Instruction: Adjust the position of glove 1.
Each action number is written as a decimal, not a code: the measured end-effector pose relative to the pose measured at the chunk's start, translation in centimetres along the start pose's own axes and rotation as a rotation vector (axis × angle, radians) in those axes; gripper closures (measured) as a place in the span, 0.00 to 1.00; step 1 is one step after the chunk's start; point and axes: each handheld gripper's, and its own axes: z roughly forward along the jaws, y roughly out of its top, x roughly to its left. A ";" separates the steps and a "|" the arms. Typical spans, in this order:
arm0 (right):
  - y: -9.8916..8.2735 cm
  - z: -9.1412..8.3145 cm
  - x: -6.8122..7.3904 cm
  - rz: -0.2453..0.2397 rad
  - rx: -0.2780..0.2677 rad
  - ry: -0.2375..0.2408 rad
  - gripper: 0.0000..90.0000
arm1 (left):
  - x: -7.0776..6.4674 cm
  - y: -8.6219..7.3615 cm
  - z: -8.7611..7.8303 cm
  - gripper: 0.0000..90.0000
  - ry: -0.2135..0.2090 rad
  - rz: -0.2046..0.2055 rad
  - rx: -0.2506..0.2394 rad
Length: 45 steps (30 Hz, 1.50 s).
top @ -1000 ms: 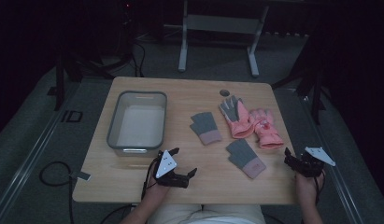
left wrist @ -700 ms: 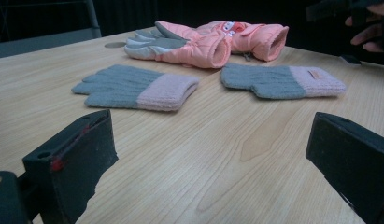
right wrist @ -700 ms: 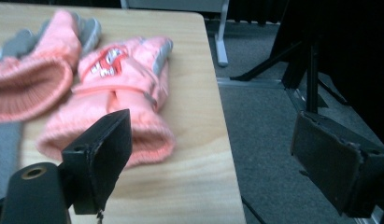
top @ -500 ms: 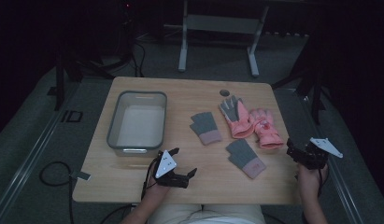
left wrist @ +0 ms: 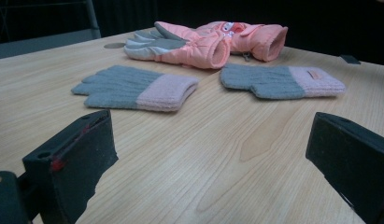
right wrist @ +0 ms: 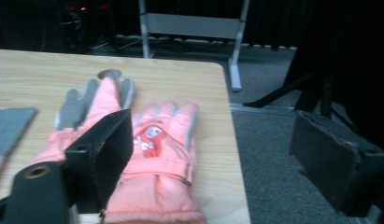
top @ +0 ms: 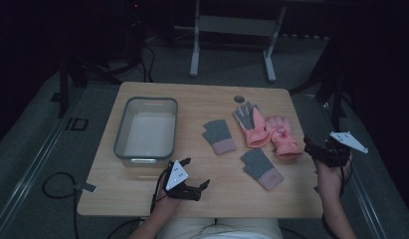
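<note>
The left claw (top: 196, 175) sits low at the near edge of the surface (top: 192, 102), jaws spread and empty, with the grey knit gloves (top: 219, 136) farther off to its right. The right claw (top: 311, 148), also spread and empty, hovers just off the right edge beside the pink ski glove (top: 283, 137), whose cuff points near and fingers far; this claw is the nearer one.

The left hand-held gripper (left wrist: 217, 154) sits low over the wooden table (left wrist: 217, 154), its black jaws spread wide with nothing between them. Ahead lie two grey knit gloves with pink cuffs, one on the left (left wrist: 136, 87) and one on the right (left wrist: 282, 80). Behind them rest two pink ski gloves (left wrist: 206, 39), touching.
</note>
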 end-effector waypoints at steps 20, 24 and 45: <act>4.0 2.2 5.2 -0.045 0.057 0.218 0.14 | -0.1 0.0 0.0 0.01 -0.002 0.005 0.003; 4.5 2.6 6.5 -0.048 0.073 0.275 0.12 | -0.1 0.0 0.0 0.01 -0.003 0.004 0.003; 3.5 6.5 15.6 -0.228 0.141 0.561 0.39 | -0.1 0.0 0.0 0.01 -0.011 0.006 0.004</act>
